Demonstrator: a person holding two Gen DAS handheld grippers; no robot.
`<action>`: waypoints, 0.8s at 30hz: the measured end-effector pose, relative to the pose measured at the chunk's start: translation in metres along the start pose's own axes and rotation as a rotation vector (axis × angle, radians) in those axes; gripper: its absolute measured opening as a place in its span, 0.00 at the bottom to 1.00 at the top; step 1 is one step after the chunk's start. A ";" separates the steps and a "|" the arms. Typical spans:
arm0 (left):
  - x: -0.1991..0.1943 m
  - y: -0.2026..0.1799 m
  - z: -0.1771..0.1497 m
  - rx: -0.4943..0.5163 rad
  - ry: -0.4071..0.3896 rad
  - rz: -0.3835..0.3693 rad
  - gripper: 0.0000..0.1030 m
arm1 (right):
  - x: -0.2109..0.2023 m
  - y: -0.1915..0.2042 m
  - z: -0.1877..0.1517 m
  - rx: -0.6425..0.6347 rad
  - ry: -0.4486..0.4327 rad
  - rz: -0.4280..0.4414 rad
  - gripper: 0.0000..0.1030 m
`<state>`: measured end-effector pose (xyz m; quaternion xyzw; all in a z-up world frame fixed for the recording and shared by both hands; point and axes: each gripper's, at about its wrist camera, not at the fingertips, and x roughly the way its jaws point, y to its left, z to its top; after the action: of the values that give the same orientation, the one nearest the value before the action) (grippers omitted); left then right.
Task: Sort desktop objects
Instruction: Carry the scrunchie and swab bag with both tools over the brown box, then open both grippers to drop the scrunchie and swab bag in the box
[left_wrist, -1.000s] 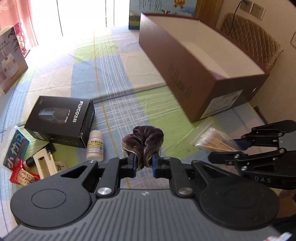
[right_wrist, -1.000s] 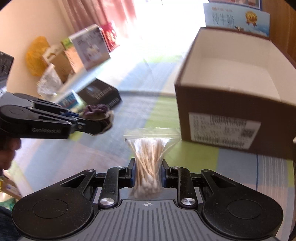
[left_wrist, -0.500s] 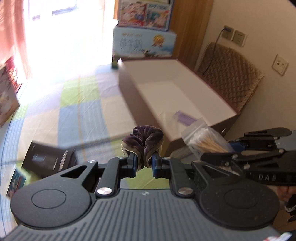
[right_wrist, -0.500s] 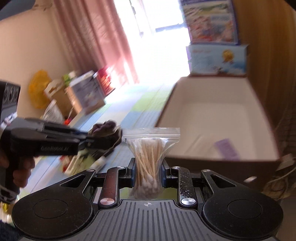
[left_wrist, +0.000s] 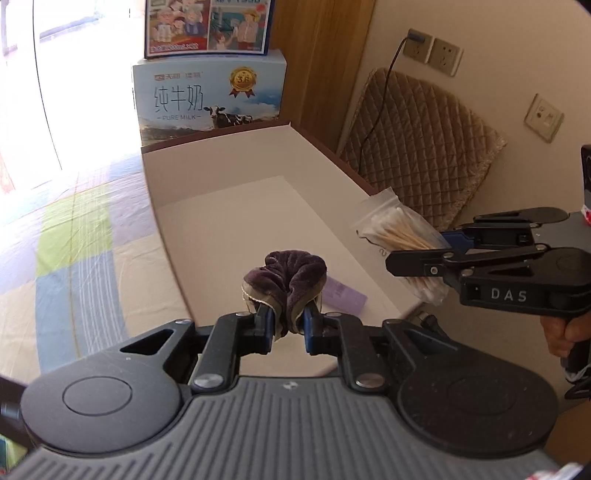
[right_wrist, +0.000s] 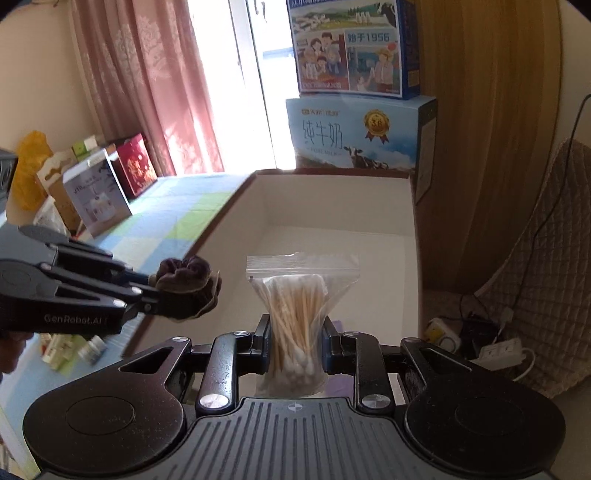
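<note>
Your left gripper (left_wrist: 287, 326) is clamped on the purple hair scrunchie (left_wrist: 286, 275), and your right gripper (right_wrist: 294, 349) is clamped on the bag of cotton swabs (right_wrist: 297, 314) — both loads are held in the air, not resting on anything. What matters now is what lies under each. The open cardboard box (left_wrist: 221, 206) sits ahead of and below both grippers, its long axis running away from you toward the milk carton (left_wrist: 208, 99). In the left view the scrunchie hangs over the near end of the box floor, close to a small purple packet (left_wrist: 343, 297) already lying inside. The swab bag stands upright between its jaws, swabs pointing up, and looks to be above the box's near right corner — closer to the wall than the scrunchie is. Judged from this, either hand could let go straight down, though the left seems more squarely over the floor.
</note>
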<state>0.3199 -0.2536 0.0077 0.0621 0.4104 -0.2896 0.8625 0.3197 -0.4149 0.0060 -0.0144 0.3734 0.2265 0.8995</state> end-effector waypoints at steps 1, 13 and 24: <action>0.008 0.002 0.005 0.000 0.008 0.005 0.12 | 0.008 -0.004 0.002 -0.006 0.012 -0.010 0.22; 0.104 0.031 0.043 -0.038 0.125 0.087 0.12 | 0.090 -0.033 0.029 -0.050 0.120 -0.036 0.22; 0.136 0.038 0.059 -0.012 0.143 0.152 0.17 | 0.111 -0.042 0.038 -0.074 0.139 -0.044 0.22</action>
<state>0.4477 -0.3039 -0.0602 0.1082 0.4669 -0.2158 0.8507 0.4310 -0.4013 -0.0478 -0.0715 0.4259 0.2187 0.8750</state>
